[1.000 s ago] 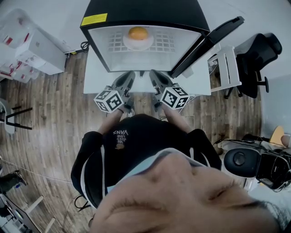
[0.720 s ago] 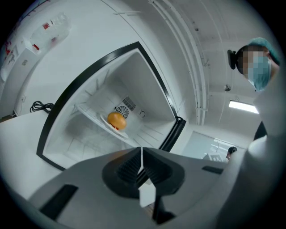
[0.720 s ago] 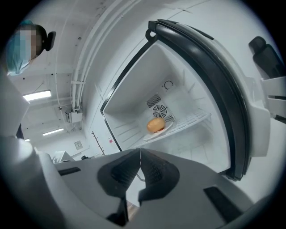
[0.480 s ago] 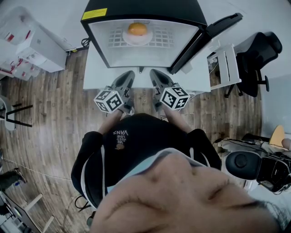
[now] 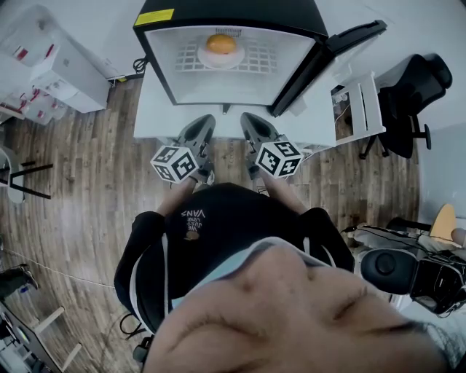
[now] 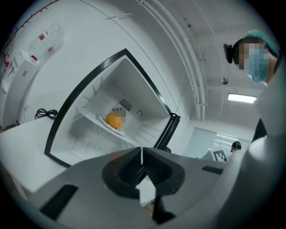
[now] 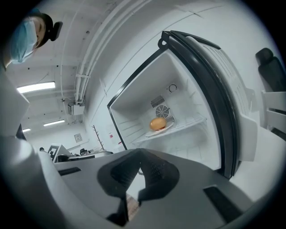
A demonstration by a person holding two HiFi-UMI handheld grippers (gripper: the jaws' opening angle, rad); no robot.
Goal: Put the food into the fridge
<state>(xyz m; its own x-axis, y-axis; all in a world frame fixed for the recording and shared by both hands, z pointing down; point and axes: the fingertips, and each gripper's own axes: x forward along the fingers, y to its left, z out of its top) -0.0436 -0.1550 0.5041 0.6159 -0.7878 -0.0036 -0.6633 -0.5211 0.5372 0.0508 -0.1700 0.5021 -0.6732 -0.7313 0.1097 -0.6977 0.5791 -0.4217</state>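
One boxy black fridge (image 5: pixel 233 11) stands open, smooth white inside. On its wire-grid shelf (image 5: pixel 263 61) a round white plate (image 5: pixel 217 63) carries the rounded orange food (image 5: pixel 220 43). My left gripper (image 5: pixel 206 121) and right gripper (image 5: pixel 250 121) show ribbed jaws pressed together, empty.

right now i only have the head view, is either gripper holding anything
Observer: No. In the left gripper view, the left gripper has its jaws together with nothing between them.
Operator: and the right one
Observer: In its own view, the right gripper is shut too, with nothing in it.
Operator: what am i missing deeper inside
Observer: A round fan grille is set in the back of the fridge, just behind the orange food on its plate.
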